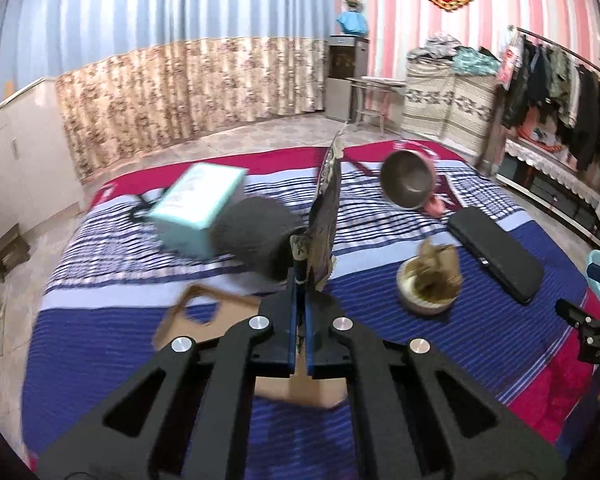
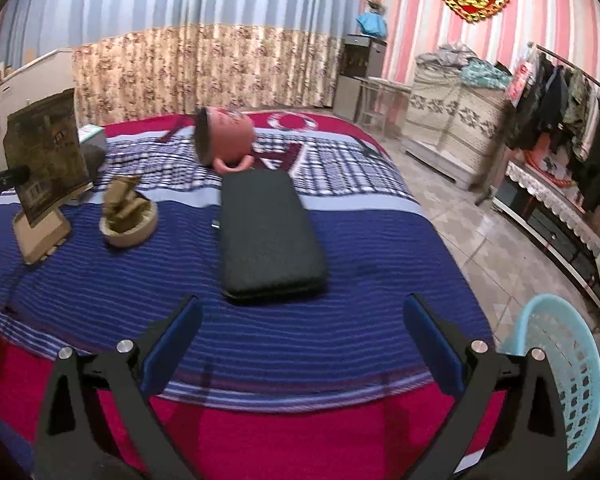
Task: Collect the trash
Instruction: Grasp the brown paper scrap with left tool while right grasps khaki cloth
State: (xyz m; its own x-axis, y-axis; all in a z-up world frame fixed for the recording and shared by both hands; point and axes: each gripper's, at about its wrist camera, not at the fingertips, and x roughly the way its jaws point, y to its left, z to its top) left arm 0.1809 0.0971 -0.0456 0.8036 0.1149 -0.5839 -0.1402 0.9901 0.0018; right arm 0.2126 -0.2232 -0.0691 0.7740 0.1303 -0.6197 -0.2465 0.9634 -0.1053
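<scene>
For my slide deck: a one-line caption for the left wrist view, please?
Left gripper shut on a flat printed wrapper, held upright above the striped bedspread.

bedspread [image 2: 284, 344]: ribbed cloth | basket [image 2: 556, 364]: glossy plastic | case [image 2: 268, 236]: matt

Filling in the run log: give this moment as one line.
left gripper: shut on flat printed paper wrapper, lifted | right gripper: open, empty | light-blue plastic basket: beside bed
</scene>
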